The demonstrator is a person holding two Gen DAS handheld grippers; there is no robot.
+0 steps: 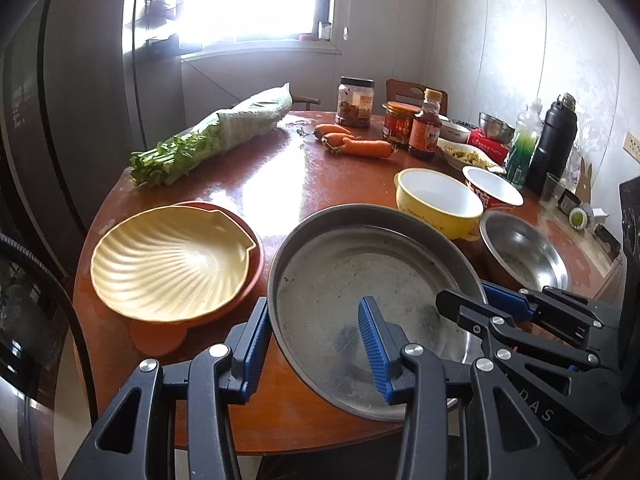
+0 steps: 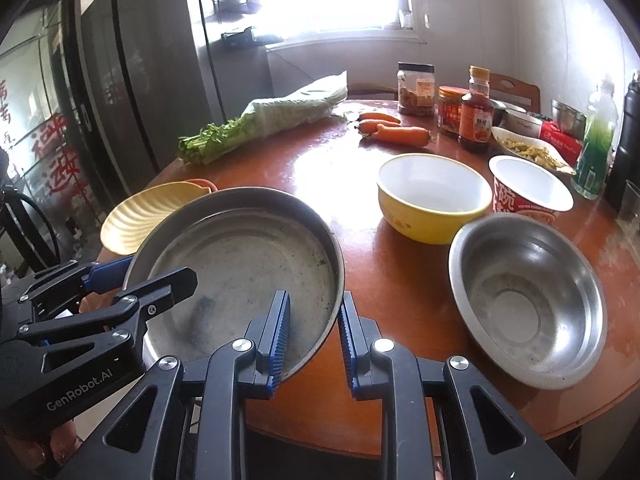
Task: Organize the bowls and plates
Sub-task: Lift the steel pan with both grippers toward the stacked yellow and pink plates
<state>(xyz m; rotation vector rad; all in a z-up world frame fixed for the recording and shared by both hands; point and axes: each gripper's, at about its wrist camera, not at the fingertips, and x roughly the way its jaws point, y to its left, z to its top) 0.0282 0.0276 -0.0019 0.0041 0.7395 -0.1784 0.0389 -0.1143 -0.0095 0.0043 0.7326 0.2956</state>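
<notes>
Item: round metal pan [image 1: 360, 280], shallow, flat-bottomed, with a low upright wall and thin rim; surface dull and scuffed. Location: near edge of the round wooden table [image 1: 280, 184], just right of the cream shell-shaped dish [image 1: 168, 264], which sits nested in an orange-brown dish [image 1: 256, 264]; near rim appears raised off the table. Left of the pan's neighbours: a yellow bowl [image 2: 434, 196] beyond it, a steel bowl [image 2: 528, 304] to its right, a red paper cup-bowl [image 2: 530, 192] behind that one. Holding: left gripper [image 1: 316, 348] straddles the pan's near-left wall, one blue pad outside and one inside, jaws narrowed on the rim; right gripper [image 2: 312, 344] does the same on the near-right wall, jaws drawn close with the rim between them. Handling, as judged: stiff, not fragile, light to moderate in weight, but smooth metal gives the ribbed pads little to bite, so it may pivot or slip if tipped. Best held at two rim points set apart, kept level. Likely destination: stacked with the dishes beside it.
</notes>
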